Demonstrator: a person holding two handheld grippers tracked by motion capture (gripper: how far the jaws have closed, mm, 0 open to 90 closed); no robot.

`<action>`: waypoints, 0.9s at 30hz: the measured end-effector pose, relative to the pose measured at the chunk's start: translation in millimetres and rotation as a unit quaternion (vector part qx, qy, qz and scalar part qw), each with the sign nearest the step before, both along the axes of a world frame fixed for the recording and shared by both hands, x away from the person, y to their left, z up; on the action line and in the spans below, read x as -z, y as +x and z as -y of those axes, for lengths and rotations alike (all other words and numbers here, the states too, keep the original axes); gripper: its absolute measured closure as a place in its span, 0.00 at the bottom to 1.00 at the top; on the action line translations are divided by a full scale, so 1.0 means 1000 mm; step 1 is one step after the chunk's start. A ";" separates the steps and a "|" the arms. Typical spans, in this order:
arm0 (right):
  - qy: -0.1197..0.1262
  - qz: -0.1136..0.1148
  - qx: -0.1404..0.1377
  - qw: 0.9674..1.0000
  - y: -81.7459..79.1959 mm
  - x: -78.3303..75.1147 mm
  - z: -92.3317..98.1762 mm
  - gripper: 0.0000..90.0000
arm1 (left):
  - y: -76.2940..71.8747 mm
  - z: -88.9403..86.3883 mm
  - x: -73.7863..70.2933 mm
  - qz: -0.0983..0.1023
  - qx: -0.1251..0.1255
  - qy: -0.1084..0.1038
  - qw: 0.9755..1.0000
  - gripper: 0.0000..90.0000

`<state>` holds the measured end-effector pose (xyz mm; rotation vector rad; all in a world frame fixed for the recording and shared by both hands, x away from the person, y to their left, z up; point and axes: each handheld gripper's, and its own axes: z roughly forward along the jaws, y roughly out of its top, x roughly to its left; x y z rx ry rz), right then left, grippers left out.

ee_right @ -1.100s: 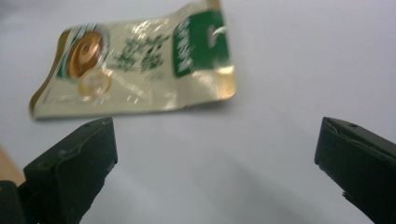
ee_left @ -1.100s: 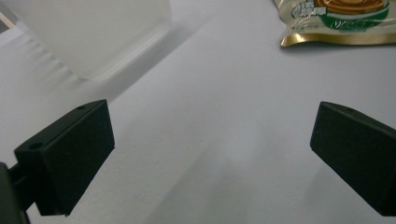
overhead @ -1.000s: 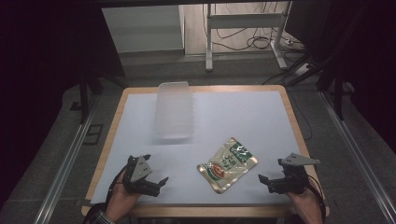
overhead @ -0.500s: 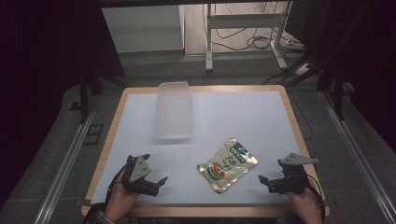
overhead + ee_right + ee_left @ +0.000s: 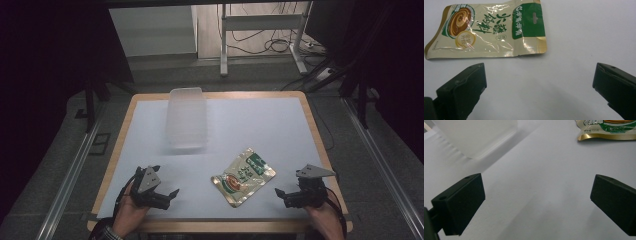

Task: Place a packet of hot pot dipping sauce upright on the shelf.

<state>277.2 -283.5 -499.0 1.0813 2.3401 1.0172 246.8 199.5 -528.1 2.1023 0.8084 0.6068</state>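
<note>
Waiting at the near edge of the table [image 5: 150, 105], both grippers sit low with jaws spread wide and nothing in them — the left gripper [image 5: 167, 192] near the left corner, the right gripper [image 5: 281, 192] near the right. Between them, closer to the right one, lies the snack pouch [image 5: 243, 176], flat, its long axis running diagonally, green header end pointing away toward the far right. The clear plastic container [image 5: 187, 117] stands farther back. The work looks unstarted — next, I'd guess, a reach to the pouch's near edge.

Glossy foil pouch [image 5: 243, 176]; frosted plastic box [image 5: 187, 118]; matt table [image 5: 260, 125].
</note>
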 end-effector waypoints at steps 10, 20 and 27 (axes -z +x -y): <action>0.016 0.004 -0.013 1.000 0.004 -0.002 -0.005 0.00 | 0.000 0.000 0.000 -0.007 -0.005 -0.010 1.000 0.00; 0.016 0.000 -0.026 1.000 0.010 -0.002 -0.013 0.00 | 0.000 0.000 0.000 -0.012 -0.005 -0.012 1.000 0.00; 0.033 -0.002 -0.028 0.999 0.014 -0.002 -0.014 0.00 | 0.001 0.000 0.000 -0.013 -0.003 -0.007 1.000 0.00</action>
